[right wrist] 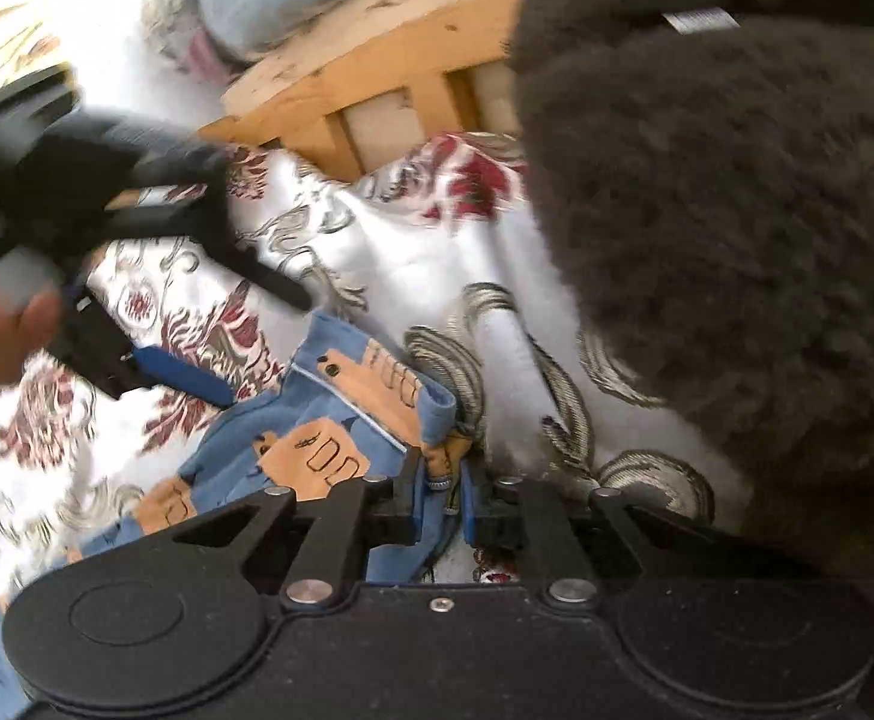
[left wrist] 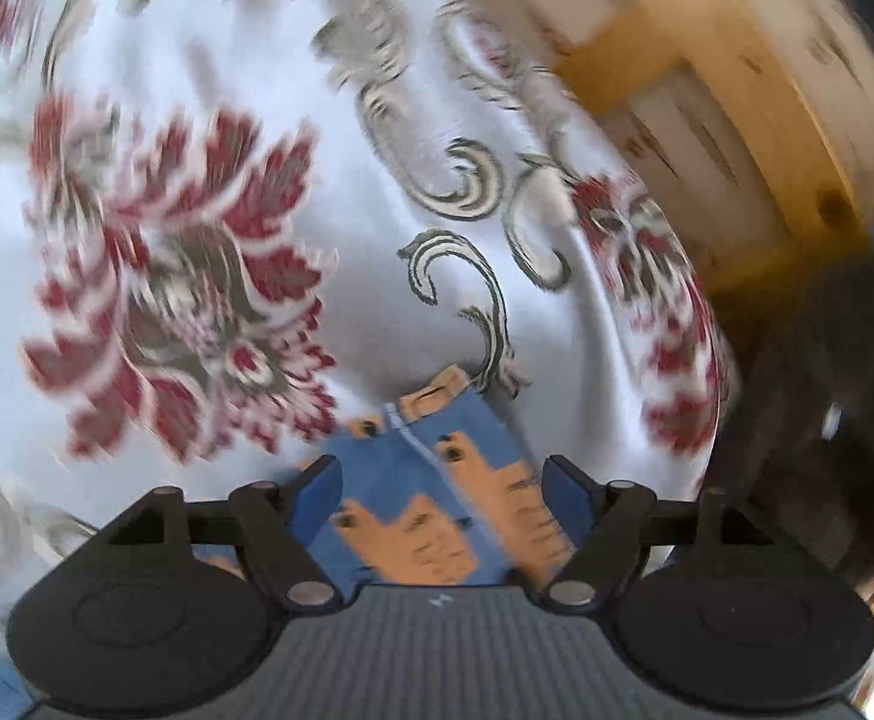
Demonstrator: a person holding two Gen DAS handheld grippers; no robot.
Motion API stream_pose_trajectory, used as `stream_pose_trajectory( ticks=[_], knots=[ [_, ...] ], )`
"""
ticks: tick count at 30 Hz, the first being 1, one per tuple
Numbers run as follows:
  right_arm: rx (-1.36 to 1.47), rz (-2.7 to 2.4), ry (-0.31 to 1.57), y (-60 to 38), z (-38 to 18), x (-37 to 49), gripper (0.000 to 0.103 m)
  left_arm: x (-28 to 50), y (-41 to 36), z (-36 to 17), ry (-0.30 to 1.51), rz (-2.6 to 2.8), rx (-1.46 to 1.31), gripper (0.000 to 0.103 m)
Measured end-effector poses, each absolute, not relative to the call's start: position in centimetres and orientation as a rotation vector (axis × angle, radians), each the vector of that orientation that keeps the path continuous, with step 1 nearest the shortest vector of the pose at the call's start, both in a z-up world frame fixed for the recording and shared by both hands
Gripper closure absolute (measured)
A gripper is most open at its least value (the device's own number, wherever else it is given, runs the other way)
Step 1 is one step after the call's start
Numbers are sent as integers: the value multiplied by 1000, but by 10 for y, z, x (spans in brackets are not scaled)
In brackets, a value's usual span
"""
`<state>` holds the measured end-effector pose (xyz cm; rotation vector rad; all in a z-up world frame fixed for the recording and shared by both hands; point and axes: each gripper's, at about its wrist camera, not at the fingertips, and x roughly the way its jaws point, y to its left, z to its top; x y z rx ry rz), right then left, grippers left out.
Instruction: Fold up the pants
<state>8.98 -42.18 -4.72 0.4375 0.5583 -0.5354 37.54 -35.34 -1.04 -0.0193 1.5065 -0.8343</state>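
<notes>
surface: bed-like top under a white cover (left wrist: 341, 120) with red flowers and grey scrolls, creased
frame: bare wood rails (right wrist: 341, 90) showing past the cover edge
on cover: blue pants (right wrist: 317, 414) with tan print, bunched
also on cover: dark fuzzy fabric (right wrist: 737, 228), right side; what it is, can't tell

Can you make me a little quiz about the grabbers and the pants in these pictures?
1. True or false: the right gripper is pinching the blue pants.
2. The left gripper is: A) open B) shut on the pants C) out of sight.
3. Fill in: the pants lie on a white cloth with ____ flowers.

Key: 1 true. 2 A. 3 red.
</notes>
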Motion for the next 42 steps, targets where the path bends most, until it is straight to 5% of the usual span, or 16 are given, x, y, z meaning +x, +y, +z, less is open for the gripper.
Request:
stream_pose_trajectory(
  ticks=[11,21,23,25,27,31,42],
  knots=[
    [-248,-270,677,-334,-54,114,94,379,-379,-11,1569,-754,43,24],
    [-426,-219,684,-311,-60,110,93,355,-407,-4,1551,-696,134,23],
    [-423,-211,687,-311,-60,109,93,351,-418,1,1532,-669,185,33],
    [-417,-208,689,-312,-61,111,93,346,-428,3,1514,-635,249,57],
    [-414,-207,688,-312,-60,111,93,343,-437,5,1508,-617,274,60],
    [-414,-205,688,-312,-60,111,93,335,-448,12,1490,-620,279,87],
    [-409,-153,597,-303,-40,87,93,314,-390,31,1425,-741,177,95]
  ],
)
